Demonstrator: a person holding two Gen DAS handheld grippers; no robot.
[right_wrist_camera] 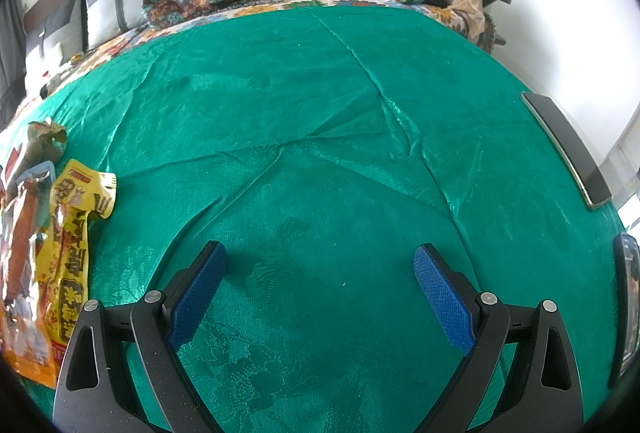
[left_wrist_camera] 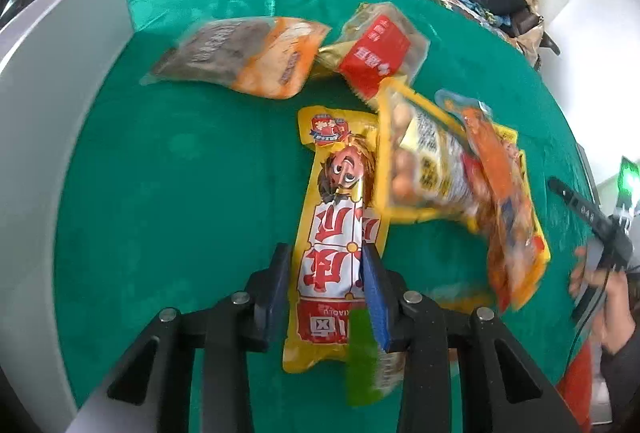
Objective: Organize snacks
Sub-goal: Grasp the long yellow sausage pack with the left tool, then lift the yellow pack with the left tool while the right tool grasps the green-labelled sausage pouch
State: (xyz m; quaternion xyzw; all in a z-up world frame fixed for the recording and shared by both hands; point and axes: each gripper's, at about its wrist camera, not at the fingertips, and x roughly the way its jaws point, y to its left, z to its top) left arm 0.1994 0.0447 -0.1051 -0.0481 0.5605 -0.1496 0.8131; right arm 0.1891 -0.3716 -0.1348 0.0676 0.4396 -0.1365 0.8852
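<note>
- Left gripper (left_wrist_camera: 326, 265) clamped on yellow sausage pack (left_wrist_camera: 336, 233); pack lying lengthwise on green cloth (left_wrist_camera: 180, 173), beside other snack packs (left_wrist_camera: 460, 173)
- Right gripper (right_wrist_camera: 320, 265) spread wide, empty, over bare cloth

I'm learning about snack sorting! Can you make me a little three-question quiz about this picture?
1. True or false: the left tongs are clamped on the long yellow sausage packet.
2. What colour is the cloth under the snacks?
3. The right tongs are: A) holding a packet B) open with nothing between them C) closed tight

Key: 1 true; 2 green; 3 B
</note>
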